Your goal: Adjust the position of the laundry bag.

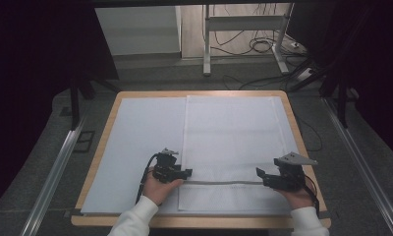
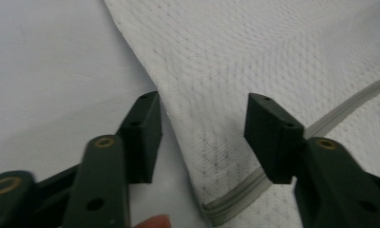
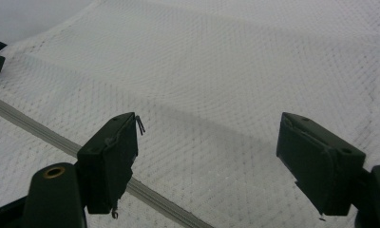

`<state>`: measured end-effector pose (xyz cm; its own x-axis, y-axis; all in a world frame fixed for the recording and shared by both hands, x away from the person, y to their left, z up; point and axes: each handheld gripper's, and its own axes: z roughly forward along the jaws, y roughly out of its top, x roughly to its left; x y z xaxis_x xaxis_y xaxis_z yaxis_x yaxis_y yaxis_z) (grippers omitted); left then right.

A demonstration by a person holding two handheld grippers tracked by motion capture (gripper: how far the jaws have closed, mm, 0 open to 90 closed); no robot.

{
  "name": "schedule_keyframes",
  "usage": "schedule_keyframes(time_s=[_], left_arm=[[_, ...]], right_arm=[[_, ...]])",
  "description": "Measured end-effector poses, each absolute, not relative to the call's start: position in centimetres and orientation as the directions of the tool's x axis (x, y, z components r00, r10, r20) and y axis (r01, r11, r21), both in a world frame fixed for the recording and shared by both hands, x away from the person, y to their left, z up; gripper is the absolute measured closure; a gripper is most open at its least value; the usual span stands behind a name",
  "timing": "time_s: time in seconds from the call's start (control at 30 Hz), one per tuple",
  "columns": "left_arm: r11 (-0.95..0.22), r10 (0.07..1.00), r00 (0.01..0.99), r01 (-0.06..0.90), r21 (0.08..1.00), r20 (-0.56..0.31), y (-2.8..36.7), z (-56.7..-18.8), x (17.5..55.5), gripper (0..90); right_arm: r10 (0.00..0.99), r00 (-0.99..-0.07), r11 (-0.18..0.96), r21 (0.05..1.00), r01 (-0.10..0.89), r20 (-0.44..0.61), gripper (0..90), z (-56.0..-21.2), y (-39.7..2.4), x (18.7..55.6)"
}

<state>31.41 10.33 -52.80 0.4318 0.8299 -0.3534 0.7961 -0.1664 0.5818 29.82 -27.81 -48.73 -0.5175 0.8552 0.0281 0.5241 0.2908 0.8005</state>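
Left claw (image 2: 202, 137) apart, astride towel (image 2: 273, 61) edge | right claw (image 3: 204, 161) apart — over towel | white mat (image 1: 140, 147) beneath

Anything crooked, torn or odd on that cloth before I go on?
Nothing torn or spilled. The white cloth lies flat and square on the table, its grey band straight. Only its left edge by the left tongs is lifted slightly, between open jaws.

It looks like a lab: a wooden table (image 1: 106, 162), dark curtains (image 1: 32, 73), floor rails (image 1: 57, 169), and loose cables (image 1: 258, 46).
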Motion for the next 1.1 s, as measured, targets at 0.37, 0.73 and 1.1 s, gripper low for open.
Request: schedule_keyframes(time_s=[0.37, 0.73, 1.1], left_arm=[[-0.200, 0.801, 0.480, 0.778, 0.596, -0.358, 10.23, -53.29, 31.63, 85.4], [-0.179, 0.797, 0.475, 0.775, 0.606, -0.372, 10.64, -53.32, 31.74, 89.0], [-0.178, 0.795, 0.479, 0.771, 0.611, -0.372, 10.95, -53.15, 31.86, 89.3]], right_arm=[[0.856, -0.517, 0.288, 0.802, 0.524, 0.030, 21.2, -48.65, -27.87, 29.93], [0.860, -0.510, 0.285, 0.799, 0.529, 0.031, 21.1, -48.58, -27.89, 30.08], [0.877, -0.476, 0.260, 0.765, 0.590, 0.069, 21.2, -48.31, -28.08, 30.61]])
